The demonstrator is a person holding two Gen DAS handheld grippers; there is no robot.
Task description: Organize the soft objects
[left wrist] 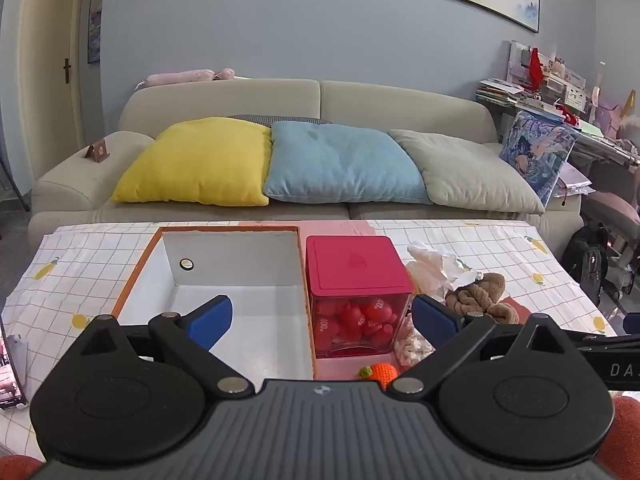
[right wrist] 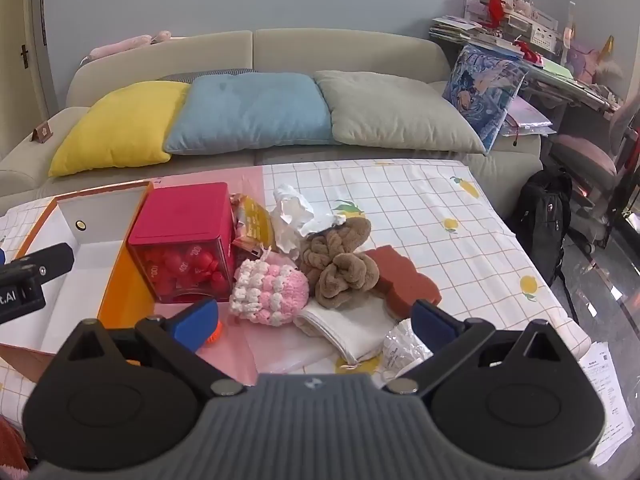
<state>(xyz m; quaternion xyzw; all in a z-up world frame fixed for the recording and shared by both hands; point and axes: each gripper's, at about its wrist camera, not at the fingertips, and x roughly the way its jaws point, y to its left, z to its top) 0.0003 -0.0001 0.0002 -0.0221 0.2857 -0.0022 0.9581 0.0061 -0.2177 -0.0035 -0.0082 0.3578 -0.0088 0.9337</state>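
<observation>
An open orange box with a white inside [left wrist: 240, 312] [right wrist: 92, 248] lies on the table at the left. My left gripper [left wrist: 322, 320] is open and empty, hovering over the box's right wall. Soft things lie in a pile right of a red-lidded container [left wrist: 356, 280] [right wrist: 184, 240]: a pink-and-white crocheted piece [right wrist: 270, 292], a brown towel bundle [right wrist: 340, 264] [left wrist: 478, 294], a red-brown sponge [right wrist: 404, 280], a folded white cloth [right wrist: 352, 324], crumpled white paper [right wrist: 296, 212] and an orange crocheted toy [left wrist: 382, 370]. My right gripper [right wrist: 316, 322] is open and empty, just in front of the pile.
The table has a checked cloth with lemon prints [right wrist: 460, 224]. A beige sofa [left wrist: 320, 100] with yellow, blue and grey cushions stands behind it. A black backpack [right wrist: 544, 216] sits on the floor at the right. Papers [right wrist: 608, 380] lie near the table's right front corner.
</observation>
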